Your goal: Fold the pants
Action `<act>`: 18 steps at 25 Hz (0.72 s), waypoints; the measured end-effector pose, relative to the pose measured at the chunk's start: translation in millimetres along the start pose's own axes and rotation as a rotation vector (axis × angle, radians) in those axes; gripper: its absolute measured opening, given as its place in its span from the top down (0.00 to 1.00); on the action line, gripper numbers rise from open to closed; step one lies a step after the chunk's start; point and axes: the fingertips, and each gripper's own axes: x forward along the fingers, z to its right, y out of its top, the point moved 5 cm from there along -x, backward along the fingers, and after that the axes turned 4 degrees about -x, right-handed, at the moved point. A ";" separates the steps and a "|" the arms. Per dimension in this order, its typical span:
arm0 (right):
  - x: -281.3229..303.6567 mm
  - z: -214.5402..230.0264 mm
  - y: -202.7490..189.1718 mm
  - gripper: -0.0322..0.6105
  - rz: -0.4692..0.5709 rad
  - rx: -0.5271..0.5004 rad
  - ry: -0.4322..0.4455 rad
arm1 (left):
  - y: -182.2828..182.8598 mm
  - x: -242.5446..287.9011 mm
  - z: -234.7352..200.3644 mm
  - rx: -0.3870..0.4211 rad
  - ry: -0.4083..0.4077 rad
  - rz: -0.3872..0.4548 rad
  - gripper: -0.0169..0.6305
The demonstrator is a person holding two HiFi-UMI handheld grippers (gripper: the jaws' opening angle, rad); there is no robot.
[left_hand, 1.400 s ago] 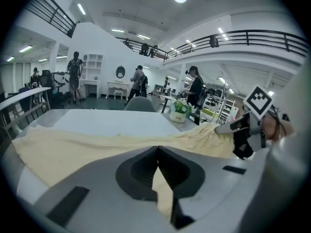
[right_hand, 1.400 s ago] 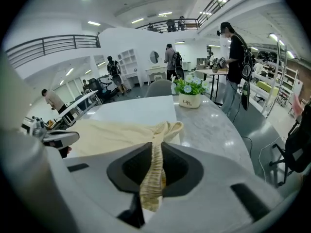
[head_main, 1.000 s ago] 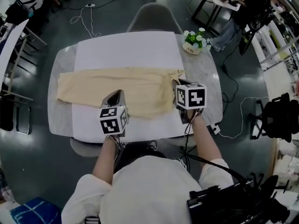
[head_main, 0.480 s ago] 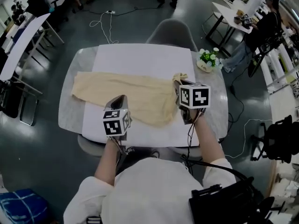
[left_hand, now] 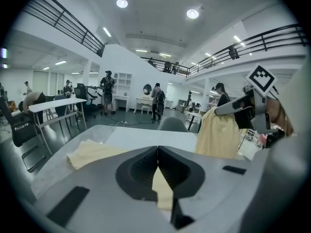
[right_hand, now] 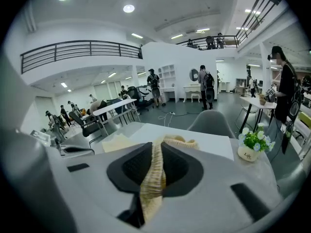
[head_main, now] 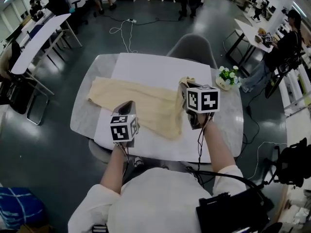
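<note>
Cream pants (head_main: pixel 146 101) lie lengthwise across the table, legs to the left and the waist end raised at the right. My left gripper (head_main: pixel 127 106) is shut on a thin edge of the cream cloth (left_hand: pixel 163 188) at the near side of the waist. My right gripper (head_main: pixel 186 88) is shut on the ribbed waistband (right_hand: pixel 153 171) at the far corner. In the left gripper view the right gripper (left_hand: pixel 243 111) holds up a hanging fold of the pants (left_hand: pixel 218 135). The leg ends (left_hand: pixel 90 152) rest flat on the table.
A white sheet (head_main: pixel 160 68) covers the middle of the grey marble table (head_main: pixel 81 123). A small flower pot (head_main: pixel 227 77) stands at the table's right edge. A grey chair (head_main: pixel 192 46) sits at the far side. Desks, chairs, floor cables and people fill the room around.
Both grippers have risen with the waist end, which now hangs higher off the table. The legs stay flat on the left.
</note>
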 end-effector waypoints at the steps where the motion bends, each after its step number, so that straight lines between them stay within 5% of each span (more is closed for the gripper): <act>1: 2.2 -5.2 4.4 0.88 0.005 -0.007 0.008 | 1.3 -1.6 -3.6 0.000 0.007 0.003 0.96; 18: 48.0 -83.5 62.5 0.87 0.047 -0.072 0.128 | 44.1 -27.8 -71.7 0.006 0.118 0.075 0.96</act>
